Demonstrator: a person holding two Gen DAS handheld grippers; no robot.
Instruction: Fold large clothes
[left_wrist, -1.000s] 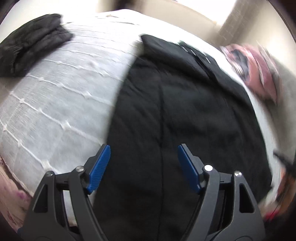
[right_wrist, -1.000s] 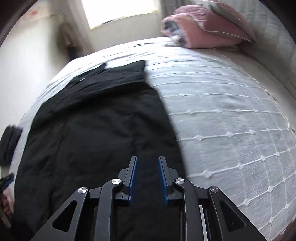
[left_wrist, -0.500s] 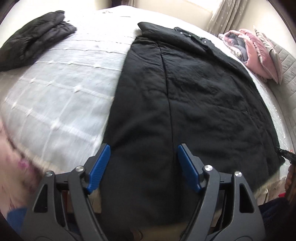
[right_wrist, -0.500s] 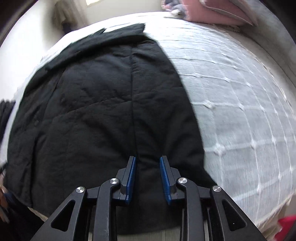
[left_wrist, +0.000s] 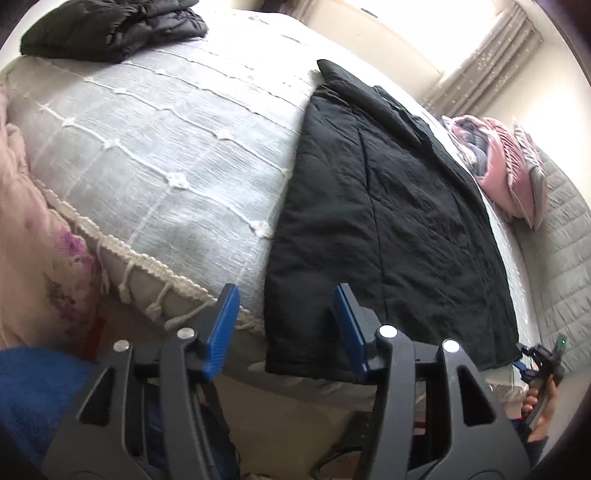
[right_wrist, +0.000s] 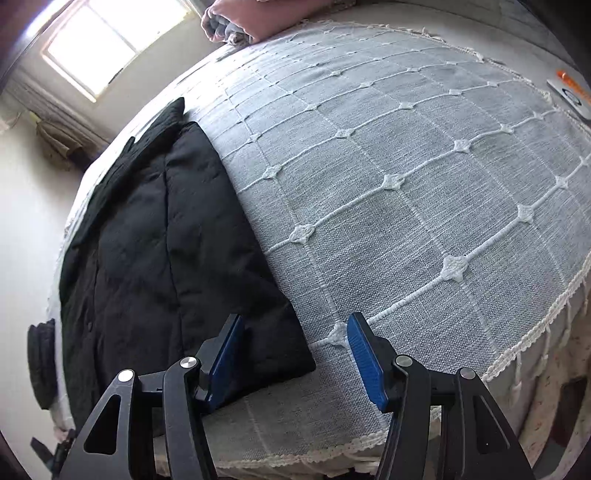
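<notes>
Two tools are in your hands, and neither has hold of anything. Your left tool (left_wrist: 284, 325) hangs over the near left corner of the black coat (left_wrist: 388, 221), its jaws closing with that hem corner showing between them but the blue pads (left_wrist: 223, 325) not pressing on it. Your right tool (right_wrist: 295, 354) hangs over the opposite near corner of the coat (right_wrist: 155, 258), its jaws opening; the corner's tip shows in the gap, just beside the left pad (right_wrist: 225, 354), with bare bedspread under the rest.

The coat lies spread flat along the bed, its bottom hem at the near edge, partly hanging over, and its collar at the far end. It rests on a pale grey bedspread (right_wrist: 406, 184) with a white stitched grid and a fringed border.

Far off to the left on the same bed sits a folded dark garment (left_wrist: 110, 29). Pink pillows (left_wrist: 506, 177) lie at the right end against the grey headboard (left_wrist: 561, 258).
</notes>
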